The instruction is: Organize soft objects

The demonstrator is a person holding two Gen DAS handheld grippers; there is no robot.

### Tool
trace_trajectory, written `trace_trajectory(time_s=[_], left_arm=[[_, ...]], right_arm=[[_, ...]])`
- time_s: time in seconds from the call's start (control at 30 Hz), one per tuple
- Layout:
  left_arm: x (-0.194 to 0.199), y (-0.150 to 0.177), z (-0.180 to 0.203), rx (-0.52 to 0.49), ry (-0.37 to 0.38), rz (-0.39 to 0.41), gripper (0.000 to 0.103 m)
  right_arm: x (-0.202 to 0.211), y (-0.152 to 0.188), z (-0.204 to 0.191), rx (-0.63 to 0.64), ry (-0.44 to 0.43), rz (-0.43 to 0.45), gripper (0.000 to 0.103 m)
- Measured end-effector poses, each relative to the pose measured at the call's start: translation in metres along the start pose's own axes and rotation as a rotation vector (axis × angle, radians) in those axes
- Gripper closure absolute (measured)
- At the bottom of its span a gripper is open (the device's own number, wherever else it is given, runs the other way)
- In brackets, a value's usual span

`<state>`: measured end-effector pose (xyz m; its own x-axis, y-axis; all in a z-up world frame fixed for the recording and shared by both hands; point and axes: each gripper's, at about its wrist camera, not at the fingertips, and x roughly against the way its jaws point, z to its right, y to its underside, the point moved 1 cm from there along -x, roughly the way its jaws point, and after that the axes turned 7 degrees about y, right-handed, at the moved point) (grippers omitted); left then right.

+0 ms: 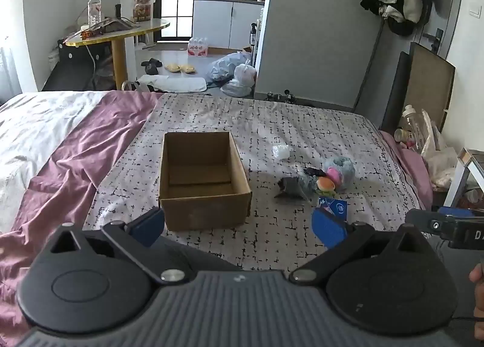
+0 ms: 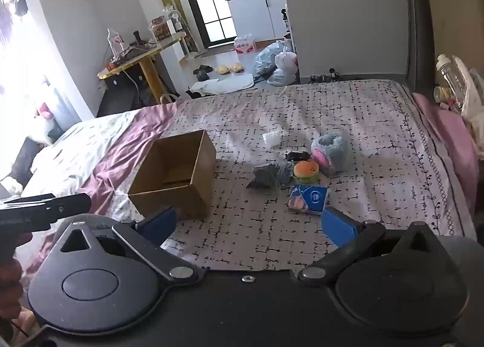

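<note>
Beside the burger toy, something grey, perhaps cloth.

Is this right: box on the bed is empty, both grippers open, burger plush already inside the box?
Not quite. The burger plush is not in the cardboard box; it lies on the bed beside it, among the other soft items. The right wrist view shows this. The box is empty, and the left gripper and right gripper are open.
</note>
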<state>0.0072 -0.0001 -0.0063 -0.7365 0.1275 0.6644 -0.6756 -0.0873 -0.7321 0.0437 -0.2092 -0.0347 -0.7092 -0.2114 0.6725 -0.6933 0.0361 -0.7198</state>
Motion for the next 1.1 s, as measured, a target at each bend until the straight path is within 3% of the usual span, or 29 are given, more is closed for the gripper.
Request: trace_trajectory(time_s=[1.1], left_arm=[[0.014,-0.001,0.010,-0.005,0.017,0.030,0.000]], right_arm=[[0.013,0.000,0.001,0.045,0.020,0.017,0.000]])
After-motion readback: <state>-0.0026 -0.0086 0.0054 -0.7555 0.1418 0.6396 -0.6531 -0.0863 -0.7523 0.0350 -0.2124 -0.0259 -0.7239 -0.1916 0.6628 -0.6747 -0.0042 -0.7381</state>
